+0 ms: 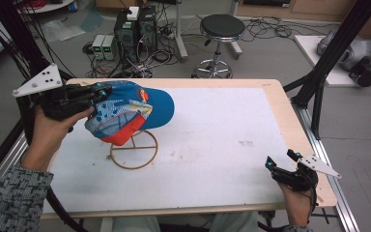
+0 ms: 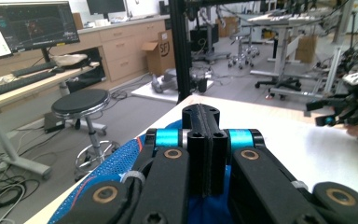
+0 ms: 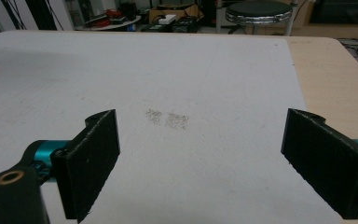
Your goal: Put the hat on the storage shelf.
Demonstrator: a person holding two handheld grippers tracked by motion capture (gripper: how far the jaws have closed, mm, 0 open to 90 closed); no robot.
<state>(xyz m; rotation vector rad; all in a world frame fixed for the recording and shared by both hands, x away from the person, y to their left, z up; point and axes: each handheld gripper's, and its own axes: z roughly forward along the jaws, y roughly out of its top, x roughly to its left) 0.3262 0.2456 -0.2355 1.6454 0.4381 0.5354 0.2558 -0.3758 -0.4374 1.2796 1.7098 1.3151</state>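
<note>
Left tongs (image 1: 101, 91) pinch the blue cap (image 1: 130, 111), brim pointing right on its stand (image 1: 134, 155); right tongs (image 1: 281, 162) spread.

Lab, monitor (image 2: 32, 21), computer towers (image 1: 135, 28), floor cables (image 1: 149, 58), stool (image 1: 221, 29)

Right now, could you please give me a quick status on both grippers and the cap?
Left gripper shut on blue patterned baseball cap, over round wire stand. Right gripper open, near white table's right edge.
</note>
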